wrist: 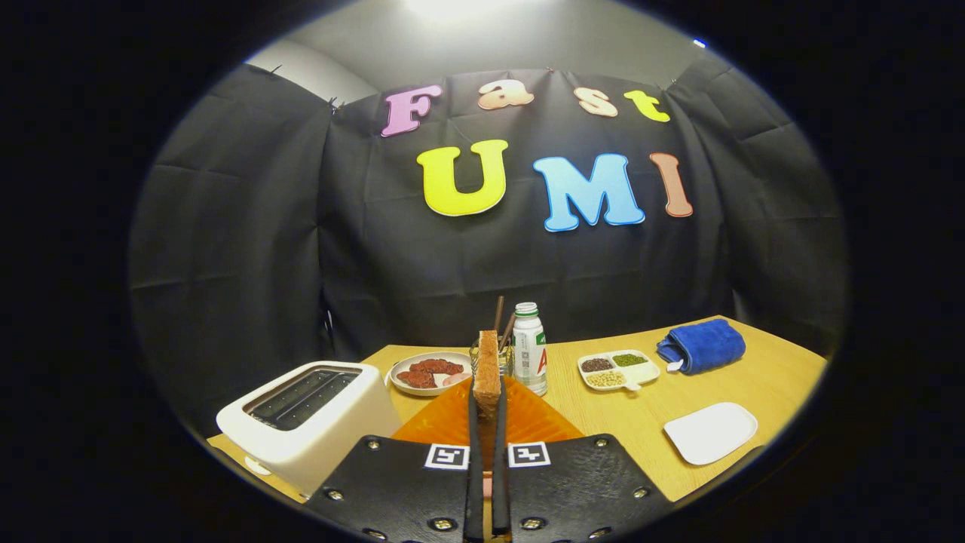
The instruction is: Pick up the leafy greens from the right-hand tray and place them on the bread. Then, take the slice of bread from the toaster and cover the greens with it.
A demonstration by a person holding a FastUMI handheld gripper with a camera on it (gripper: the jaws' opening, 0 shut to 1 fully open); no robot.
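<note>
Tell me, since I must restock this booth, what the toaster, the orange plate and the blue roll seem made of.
The toaster looks like glossy white plastic with dark slots. The orange plate, beyond the claw shut on the bread slice, looks like translucent ribbed plastic or glass. The blue roll looks like soft, matte terry cloth.

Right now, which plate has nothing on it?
The white tray right of the fingers, which are shut on the bread. The round plate holds red slices; the divided dish holds beans.
</note>
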